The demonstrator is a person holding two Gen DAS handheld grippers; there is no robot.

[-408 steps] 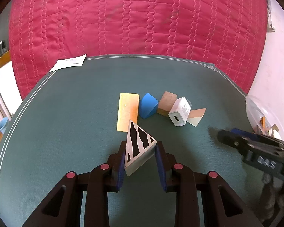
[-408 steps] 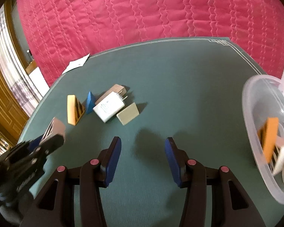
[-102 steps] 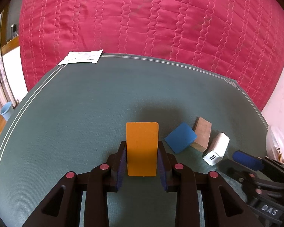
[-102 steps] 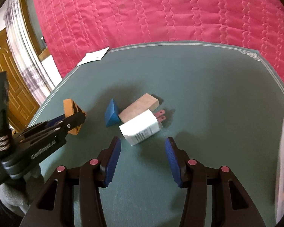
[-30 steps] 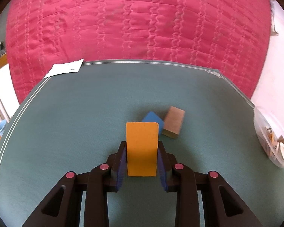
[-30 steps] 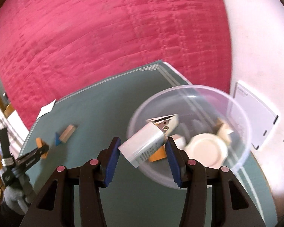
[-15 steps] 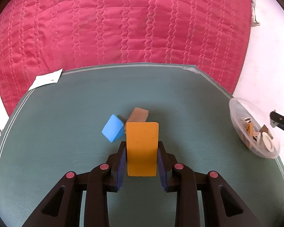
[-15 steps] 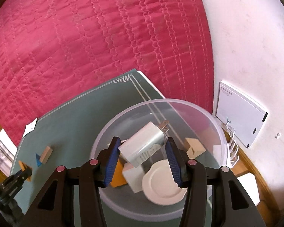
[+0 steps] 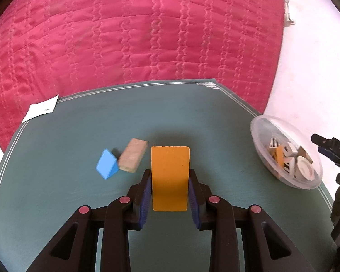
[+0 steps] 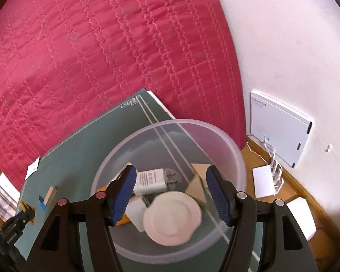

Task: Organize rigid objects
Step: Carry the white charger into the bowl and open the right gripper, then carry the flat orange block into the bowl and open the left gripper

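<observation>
Left wrist view: the left gripper point(image 9: 170, 189) is clamped on an orange block point(image 9: 170, 176), both blue pads flat against its sides, block upright and held above the green mat point(image 9: 192, 117). Two pieces are not yet sorted: a blue wedge point(image 9: 107, 166) and a tan block point(image 9: 133, 158), touching each other, just left of the held block. The clear bowl point(image 9: 260, 124) sits at the mat's right edge, well apart from them, with several pieces already inside. The right gripper's tip shows at the far right beside the bowl. Right wrist view: the right gripper point(image 10: 171, 190) hangs over the bowl point(image 10: 192, 124) with jaws spread wide and nothing between them. A white charger point(image 10: 150, 180) lies in the bowl just below the left pad, so it reads as delivered. Also in the bowl: a white disc point(image 10: 172, 217), a tan triangle point(image 10: 198, 176) and an orange piece partly hidden by the left finger. Far left in this view, the wedge point(image 10: 42, 200) and tan block point(image 10: 49, 193) sit on the mat point(image 10: 79, 158), with the left gripper and its orange block at the frame edge. Judgement: the task is mostly done; left are the orange block in transit and then the wedge and tan block.
</observation>
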